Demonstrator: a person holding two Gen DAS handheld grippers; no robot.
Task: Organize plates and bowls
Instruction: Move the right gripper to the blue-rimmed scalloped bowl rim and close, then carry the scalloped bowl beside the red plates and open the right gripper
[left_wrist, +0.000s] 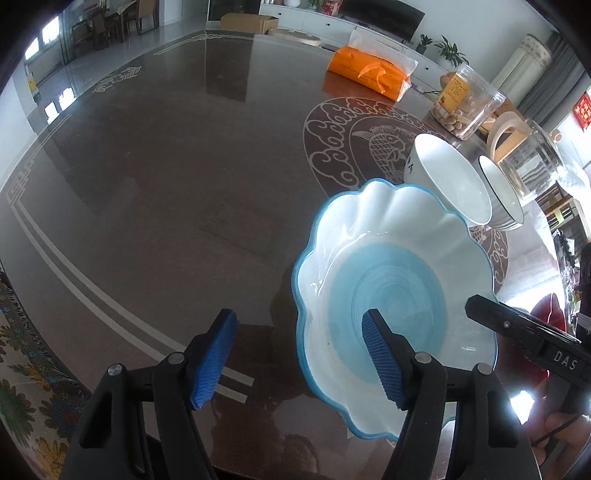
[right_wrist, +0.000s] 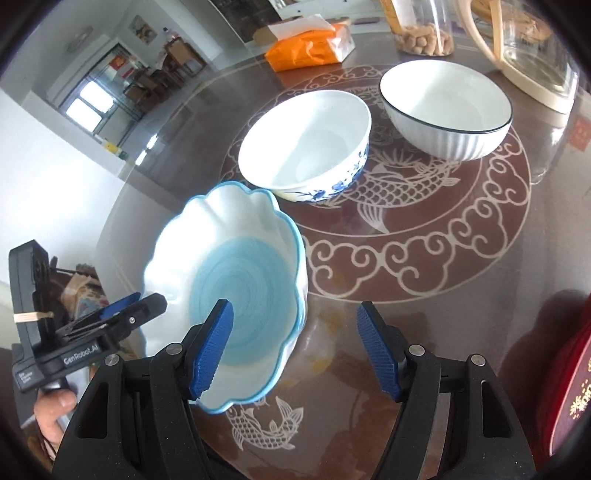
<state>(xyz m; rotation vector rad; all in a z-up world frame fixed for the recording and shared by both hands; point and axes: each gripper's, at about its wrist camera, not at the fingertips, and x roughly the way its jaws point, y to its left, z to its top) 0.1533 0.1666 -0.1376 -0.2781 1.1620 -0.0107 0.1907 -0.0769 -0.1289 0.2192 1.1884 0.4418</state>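
Note:
A scalloped blue-and-white plate (left_wrist: 399, 280) (right_wrist: 236, 280) sits on the dark glass-topped table (left_wrist: 166, 184). My left gripper (left_wrist: 299, 358) is open, its right finger over the plate's left side and its left finger outside the rim. My right gripper (right_wrist: 293, 354) is open, its left finger over the plate's right side and its right finger over bare table. Behind the plate stand a white bowl with blue flowers (right_wrist: 306, 144) (left_wrist: 447, 177) and a ribbed white bowl with a dark rim (right_wrist: 447, 107) (left_wrist: 502, 199).
An orange tissue pack (left_wrist: 369, 72) (right_wrist: 306, 46), a clear jar of nuts (left_wrist: 465, 103) (right_wrist: 424, 33) and a glass kettle with a cream handle (right_wrist: 532, 55) stand at the back. A red box (right_wrist: 569, 387) lies at the right. A patterned cloth (left_wrist: 26, 354) is at the table's near left.

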